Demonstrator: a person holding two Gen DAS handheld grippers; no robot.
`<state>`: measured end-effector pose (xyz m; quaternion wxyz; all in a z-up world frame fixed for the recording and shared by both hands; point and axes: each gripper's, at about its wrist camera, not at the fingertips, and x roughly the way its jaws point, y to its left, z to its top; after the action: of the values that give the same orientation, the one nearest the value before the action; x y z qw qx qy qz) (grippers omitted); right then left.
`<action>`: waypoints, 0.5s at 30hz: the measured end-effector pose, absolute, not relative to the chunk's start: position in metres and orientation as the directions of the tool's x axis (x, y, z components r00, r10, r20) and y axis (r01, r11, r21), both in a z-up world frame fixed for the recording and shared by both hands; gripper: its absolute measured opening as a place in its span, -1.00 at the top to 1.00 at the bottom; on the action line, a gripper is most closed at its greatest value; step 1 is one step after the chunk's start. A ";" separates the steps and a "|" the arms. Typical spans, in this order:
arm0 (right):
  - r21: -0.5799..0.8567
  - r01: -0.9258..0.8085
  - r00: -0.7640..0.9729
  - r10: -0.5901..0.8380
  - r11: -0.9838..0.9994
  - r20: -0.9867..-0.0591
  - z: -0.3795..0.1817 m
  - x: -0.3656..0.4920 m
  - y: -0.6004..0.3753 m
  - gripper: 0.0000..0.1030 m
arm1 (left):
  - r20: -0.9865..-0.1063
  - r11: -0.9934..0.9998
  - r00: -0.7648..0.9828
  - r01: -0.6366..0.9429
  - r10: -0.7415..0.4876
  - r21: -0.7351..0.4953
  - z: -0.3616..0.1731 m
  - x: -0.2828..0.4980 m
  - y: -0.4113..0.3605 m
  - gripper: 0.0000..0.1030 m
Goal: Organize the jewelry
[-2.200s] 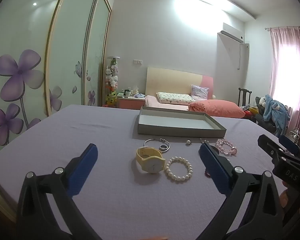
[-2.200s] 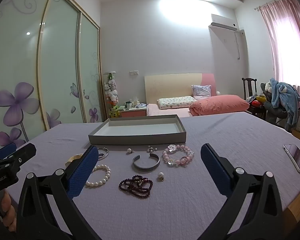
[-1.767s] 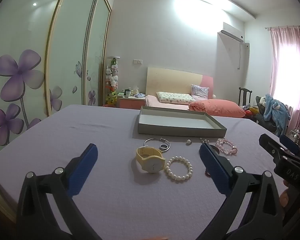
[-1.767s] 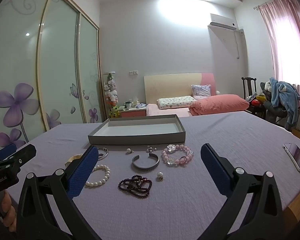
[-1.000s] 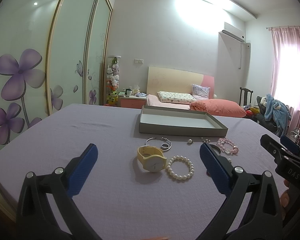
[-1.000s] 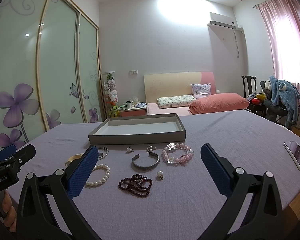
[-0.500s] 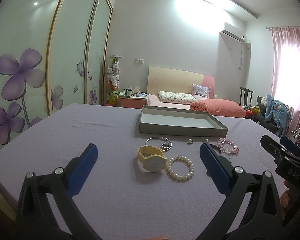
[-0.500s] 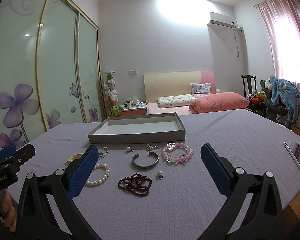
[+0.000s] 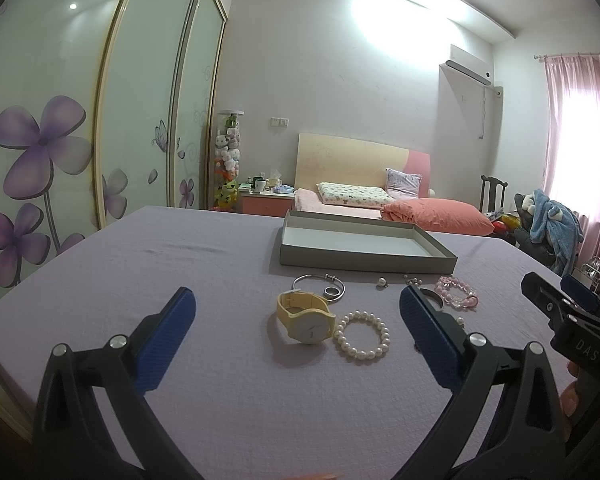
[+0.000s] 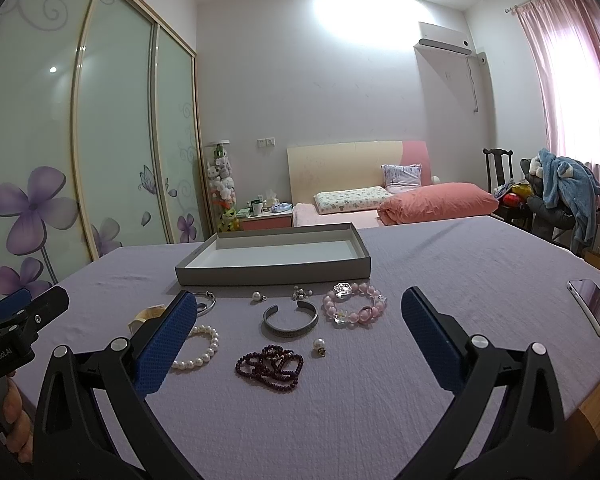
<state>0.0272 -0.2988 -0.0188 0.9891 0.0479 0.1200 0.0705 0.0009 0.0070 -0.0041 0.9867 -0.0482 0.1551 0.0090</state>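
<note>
Two grippers are seen, each with its blue-padded jaws spread wide and nothing held between them: the left gripper (image 9: 296,312) and the right gripper (image 10: 298,318), both raised over the lilac tablecloth (image 10: 460,264).

One shallow grey tray (image 10: 272,274) with a white floor is set beyond the jewelry; its long axis runs left to right across both views, and nothing is seen lying in it.

The jewelry is spread loose on the cloth in front of the tray. One yellow wristwatch (image 9: 306,317) is stood on its edge, dial turned toward the left wrist camera. One white pearl bracelet (image 9: 362,335) lies flat just beside it, to its right. One thin silver bangle (image 9: 320,286) carrying a ring charm lies behind the watch. One open silver cuff (image 10: 291,320) is laid with its gap toward the tray. One pink bead bracelet (image 10: 354,304), one heap of dark red beads (image 10: 270,366), two single pearl pieces (image 10: 319,345) (image 10: 257,296) and one small cluster piece (image 10: 300,291) can be counted.

One smartphone (image 10: 594,306) lies at the right edge, well apart from the jewelry.

"DAS" is read on the right gripper's body in the left wrist view, and "GenRobot.AI" on the left gripper's body in the right wrist view.
</note>
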 end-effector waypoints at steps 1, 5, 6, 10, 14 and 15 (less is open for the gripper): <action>0.112 -0.128 0.961 0.151 0.985 -0.231 -0.019 0.027 -0.299 -0.97 | -0.307 0.995 0.952 -0.033 0.003 -0.092 -0.004 0.001 0.007 -0.93; 0.112 -0.128 0.961 0.151 0.985 -0.230 -0.019 0.027 -0.299 -0.97 | -0.307 0.995 0.952 -0.033 0.003 -0.092 -0.004 0.001 0.007 -0.92; 0.112 -0.128 0.961 0.151 0.985 -0.231 -0.019 0.027 -0.299 -0.97 | -0.307 0.995 0.952 -0.032 0.002 -0.092 -0.004 0.001 0.007 -0.92; 0.113 -0.128 0.961 0.152 0.985 -0.232 -0.019 0.027 -0.299 -0.97 | -0.306 0.995 0.952 -0.031 0.002 -0.091 -0.005 0.001 0.009 -0.92; 0.112 -0.129 0.961 0.152 0.985 -0.232 -0.019 0.027 -0.299 -0.97 | -0.307 0.995 0.952 -0.033 0.003 -0.092 -0.004 0.002 0.016 -0.93; 0.113 -0.128 0.961 0.152 0.985 -0.232 -0.019 0.027 -0.299 -0.97 | -0.307 0.995 0.952 -0.033 0.004 -0.092 -0.004 0.002 0.016 -0.92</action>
<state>0.0274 -0.2991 -0.0187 0.9890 0.0484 0.1206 0.0707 0.0020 0.0157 -0.0040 0.9867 -0.0480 0.1550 0.0094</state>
